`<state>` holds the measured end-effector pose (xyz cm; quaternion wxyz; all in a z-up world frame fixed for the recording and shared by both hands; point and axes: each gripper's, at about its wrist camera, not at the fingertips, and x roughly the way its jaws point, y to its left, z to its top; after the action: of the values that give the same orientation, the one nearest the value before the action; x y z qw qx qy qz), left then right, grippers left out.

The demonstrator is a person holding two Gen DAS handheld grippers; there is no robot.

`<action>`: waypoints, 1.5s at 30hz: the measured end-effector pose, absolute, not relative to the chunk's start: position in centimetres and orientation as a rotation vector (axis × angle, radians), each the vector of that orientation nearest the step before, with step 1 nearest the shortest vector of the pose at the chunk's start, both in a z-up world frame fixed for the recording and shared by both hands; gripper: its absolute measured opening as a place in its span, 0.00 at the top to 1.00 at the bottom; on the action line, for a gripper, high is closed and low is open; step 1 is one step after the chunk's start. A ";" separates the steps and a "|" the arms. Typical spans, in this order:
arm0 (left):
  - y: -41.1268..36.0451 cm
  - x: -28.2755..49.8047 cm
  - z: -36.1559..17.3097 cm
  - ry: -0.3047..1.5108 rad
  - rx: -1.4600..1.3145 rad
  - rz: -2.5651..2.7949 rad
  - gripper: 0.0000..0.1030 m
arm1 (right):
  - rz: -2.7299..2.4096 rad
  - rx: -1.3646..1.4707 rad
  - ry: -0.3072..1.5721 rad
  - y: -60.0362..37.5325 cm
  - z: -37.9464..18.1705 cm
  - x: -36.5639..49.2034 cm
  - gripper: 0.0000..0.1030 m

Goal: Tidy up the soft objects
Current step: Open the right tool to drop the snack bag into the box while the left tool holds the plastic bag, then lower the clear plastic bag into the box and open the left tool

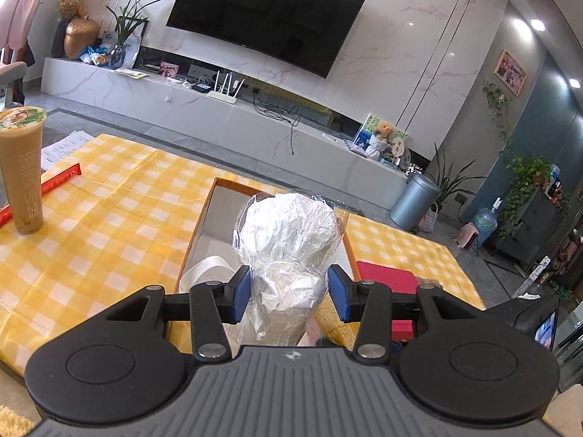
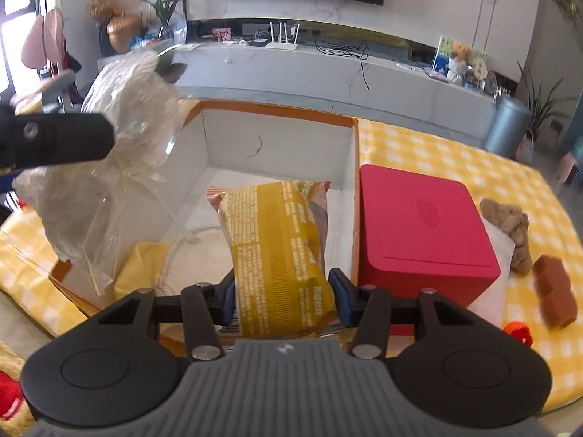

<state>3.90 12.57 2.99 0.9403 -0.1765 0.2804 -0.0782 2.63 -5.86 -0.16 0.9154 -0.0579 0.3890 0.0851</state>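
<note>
My left gripper [image 1: 289,293] is shut on a clear plastic bag of crumpled white paper [image 1: 288,233] and holds it above the open orange-rimmed cardboard box [image 1: 204,211]. The bag [image 2: 124,109] and the left gripper's finger [image 2: 58,138] also show at the left of the right wrist view. My right gripper [image 2: 282,300] is shut on a yellow snack bag [image 2: 277,244] and holds it over the box [image 2: 349,189]. A white strap [image 1: 204,267] and a yellow cloth [image 2: 145,266] lie inside the box.
A red box [image 2: 422,229] stands right of the cardboard box on the yellow checked tablecloth [image 1: 109,218]. A tan knitted item [image 2: 510,229], a brown block [image 2: 554,291] and a small orange thing [image 2: 519,333] lie at the right. A tall drink cup [image 1: 22,167] stands far left.
</note>
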 end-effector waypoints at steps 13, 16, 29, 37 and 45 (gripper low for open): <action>11.9 4.3 2.9 0.596 -0.325 -0.137 0.50 | 0.156 -0.160 0.811 -5.2 -2.0 3.6 0.55; 11.9 4.3 2.9 0.597 -0.325 -0.135 0.50 | 0.134 -0.227 0.772 -4.8 -2.2 3.4 0.50; 11.0 5.0 2.4 0.616 -0.275 -0.111 0.50 | 0.221 -0.135 0.642 -7.0 0.4 1.4 0.24; 10.1 6.9 -0.1 0.690 -0.220 -0.054 0.50 | 0.134 -0.179 0.585 -9.5 1.8 0.3 0.22; 8.3 8.5 -2.0 0.733 -0.102 0.032 0.50 | 0.073 -0.051 0.646 -12.3 1.2 2.0 0.22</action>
<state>8.55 8.30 -2.00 0.9322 -0.0499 0.3581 0.0154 1.99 -12.32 1.17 0.9474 -0.0251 0.3171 0.0357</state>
